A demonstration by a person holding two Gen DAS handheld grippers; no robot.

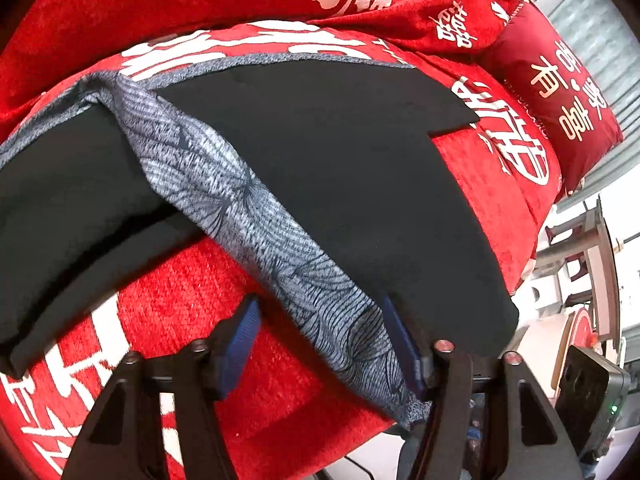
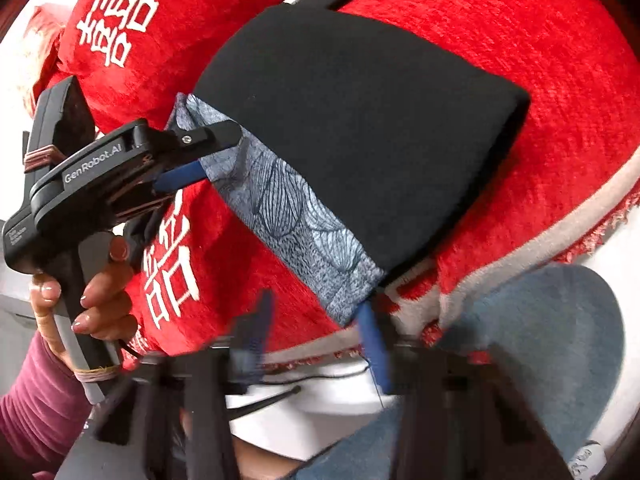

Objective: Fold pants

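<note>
Right gripper (image 2: 316, 340) is smeared by motion blur in its own wrist view; whether the fabric corner is pinched cannot be told. The lower parts of the left gripper (image 1: 324, 344) are cut off by the frame bottom, and its right finger is partly covered by the pants (image 1: 320, 168). The pants' left end is cut by the frame edge. The person's hand (image 2: 80, 292) is half hidden behind the handle. Furniture at the far right edge of the left view is too small to identify.

Matt black cloth pants (image 1: 340, 168) with printed grey waistband (image 1: 256, 216), on fuzzy red blanket (image 1: 256, 352)
</note>
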